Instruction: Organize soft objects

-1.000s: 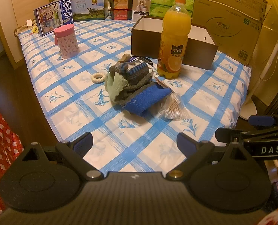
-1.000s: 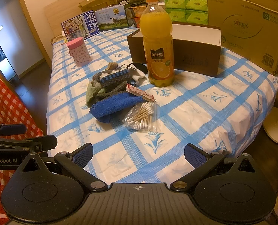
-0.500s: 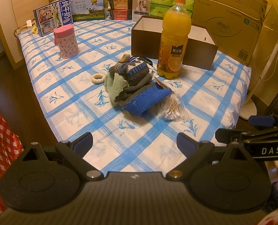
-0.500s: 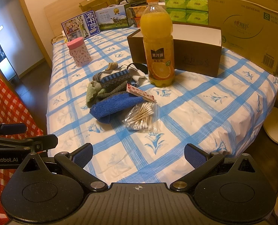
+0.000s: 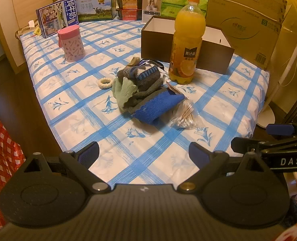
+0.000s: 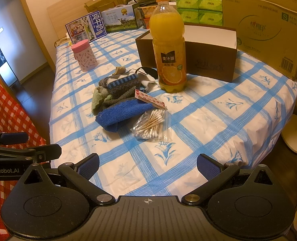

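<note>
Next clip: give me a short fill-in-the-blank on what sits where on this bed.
1. The juice bottle stands in front of the open brown ____.
2. The blue towel lies beside a bag of cotton ____.
3. The lid of the patterned cup is ____.
4. Both the left tongs and right tongs are ____ and hold nothing.

Missing words: box; swabs; pink; open
</note>
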